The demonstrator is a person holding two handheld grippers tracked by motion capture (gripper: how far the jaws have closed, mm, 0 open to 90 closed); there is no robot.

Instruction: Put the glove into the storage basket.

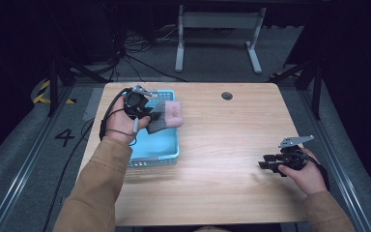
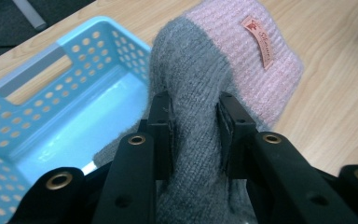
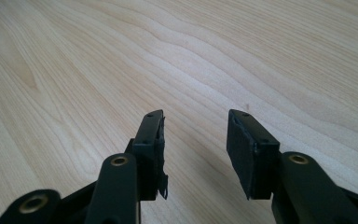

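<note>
- Grey and pink knit makes up the sock [image 2: 200, 98], a soft ribbed piece whose pink cuff carries a small salmon label.
- The left gripper [image 2: 195, 135] has its jaws clamped on the grey part of the sock; both pads press into the wool, which bulges out above and below them.
- In the high view the left gripper [image 1: 150, 115] holds the sock [image 1: 170, 115] over the right rim of the light blue basket [image 1: 162, 145], the pink cuff reaching out past the rim above the wooden desk [image 1: 232, 145].
- The basket is plastic, with perforated walls and a cut-out handle; it sits at the left side of the desk, and its floor [image 2: 74, 126] shows bare below the sock.
- The right gripper [image 1: 265, 162] is held low at the right side of the desk, well apart from the basket and the sock.
- Its jaws stand apart with nothing between them; in the right gripper view [image 3: 196, 135] bare wood grain shows through the gap.
- A dark round grommet [image 1: 227, 95] sits in the desk near the far edge.
</note>
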